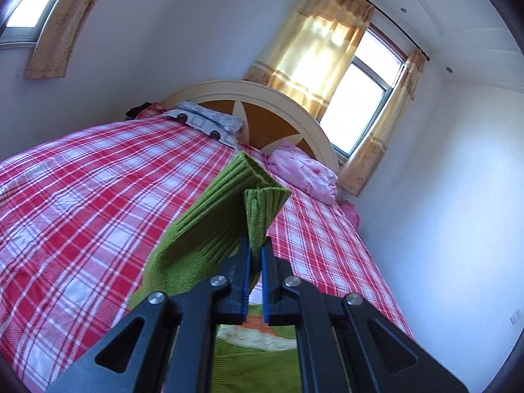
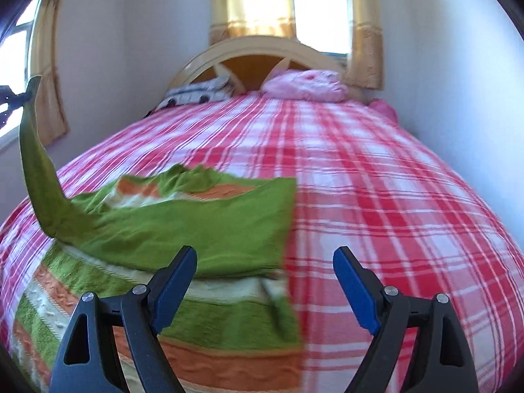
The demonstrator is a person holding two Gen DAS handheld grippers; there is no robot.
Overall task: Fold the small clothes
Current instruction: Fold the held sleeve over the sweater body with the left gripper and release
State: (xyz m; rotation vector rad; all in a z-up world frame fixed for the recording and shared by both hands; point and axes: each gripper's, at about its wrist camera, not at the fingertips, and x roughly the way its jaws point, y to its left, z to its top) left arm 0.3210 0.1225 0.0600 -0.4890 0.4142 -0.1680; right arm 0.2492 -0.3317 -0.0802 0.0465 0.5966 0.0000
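A small green knitted sweater (image 2: 203, 226) with orange and white stripes lies on the red plaid bed, at the lower left of the right wrist view. My left gripper (image 1: 256, 249) is shut on the ribbed cuff of its green sleeve (image 1: 209, 226) and holds it up off the bed. In the right wrist view that sleeve (image 2: 32, 163) rises in a long strip to the left gripper (image 2: 24, 97) at the far left edge. My right gripper (image 2: 265, 255) hangs open above the sweater's right edge, nothing between its blue pads (image 2: 175, 278).
The bed (image 2: 376, 196) with its red and white plaid cover fills both views. A grey patterned pillow (image 2: 196, 91) and a pink pillow (image 2: 308, 85) lie by the cream headboard (image 2: 262, 46). White walls and curtained windows stand close behind and to the left.
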